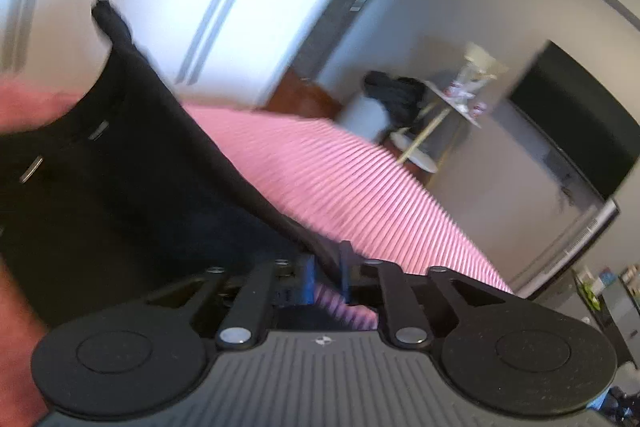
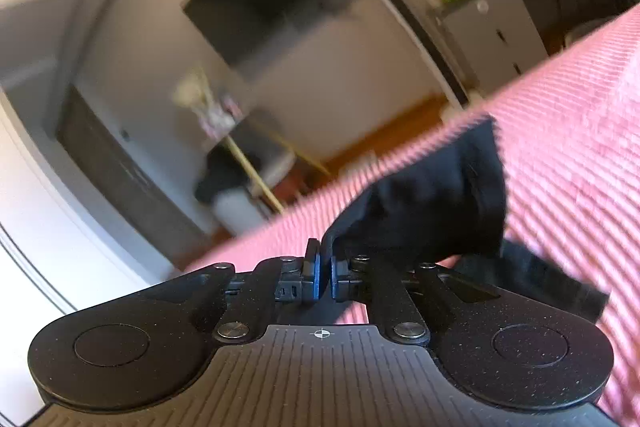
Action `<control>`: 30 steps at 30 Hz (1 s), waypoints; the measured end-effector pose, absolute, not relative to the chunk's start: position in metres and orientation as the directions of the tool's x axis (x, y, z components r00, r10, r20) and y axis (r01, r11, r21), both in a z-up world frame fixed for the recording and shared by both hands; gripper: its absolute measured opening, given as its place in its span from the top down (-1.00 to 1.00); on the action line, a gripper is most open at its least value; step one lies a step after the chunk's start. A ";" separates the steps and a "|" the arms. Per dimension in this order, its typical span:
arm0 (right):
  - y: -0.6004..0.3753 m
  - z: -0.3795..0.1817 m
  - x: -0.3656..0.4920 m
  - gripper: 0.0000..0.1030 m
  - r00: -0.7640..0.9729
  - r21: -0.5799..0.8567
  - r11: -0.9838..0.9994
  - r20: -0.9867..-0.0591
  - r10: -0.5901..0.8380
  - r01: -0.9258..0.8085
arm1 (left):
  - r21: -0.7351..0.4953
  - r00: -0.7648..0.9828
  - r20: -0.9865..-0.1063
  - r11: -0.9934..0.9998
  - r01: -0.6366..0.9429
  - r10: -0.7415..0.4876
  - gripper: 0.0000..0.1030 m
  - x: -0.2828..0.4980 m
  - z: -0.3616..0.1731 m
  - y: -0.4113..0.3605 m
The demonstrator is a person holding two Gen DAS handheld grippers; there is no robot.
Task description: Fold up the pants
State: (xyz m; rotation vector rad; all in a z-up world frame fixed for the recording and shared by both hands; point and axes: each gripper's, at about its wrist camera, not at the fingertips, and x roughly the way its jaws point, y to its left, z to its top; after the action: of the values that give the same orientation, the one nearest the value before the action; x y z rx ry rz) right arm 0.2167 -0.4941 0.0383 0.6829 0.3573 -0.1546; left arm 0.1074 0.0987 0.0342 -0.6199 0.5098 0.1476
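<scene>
Black pants (image 1: pixel 132 163): lifted above the pink ribbed bedspread (image 1: pixel 360 179), filling the left of the left wrist view, right of centre in the right. Left gripper (image 1: pixel 326 275): blue fingers (image 1: pixel 345 267) pinching a pants edge, lower centre. Right gripper (image 2: pixel 323 267): fingers (image 2: pixel 314 269) closed on pants fabric. Both views blurred.

Both claws, left (image 1: pixel 326 277) and right (image 2: pixel 325 267), pinch black cloth, tilted downward.
</scene>
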 end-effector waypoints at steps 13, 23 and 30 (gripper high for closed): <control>-0.518 -0.076 0.190 0.04 0.790 0.652 0.590 -0.611 0.040 0.475 | -0.327 0.659 -0.708 0.711 -0.623 0.252 -0.92 0.069 -0.024 0.206; -0.499 -0.064 0.202 0.82 0.764 0.577 0.674 -0.645 0.028 0.462 | -0.489 0.660 -0.731 0.542 -0.684 0.174 -0.28 0.065 -0.064 0.285; -0.495 -0.064 0.205 0.51 0.755 0.572 0.670 -0.655 0.026 0.474 | -0.468 0.645 -0.748 0.563 -0.681 0.159 0.04 0.073 -0.060 0.283</control>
State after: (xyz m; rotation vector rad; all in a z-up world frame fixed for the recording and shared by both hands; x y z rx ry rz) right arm 0.2055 -0.4955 -0.0635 0.8092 0.6824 -0.2757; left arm 0.0729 0.2826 -0.0598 -0.8319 0.7121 0.5468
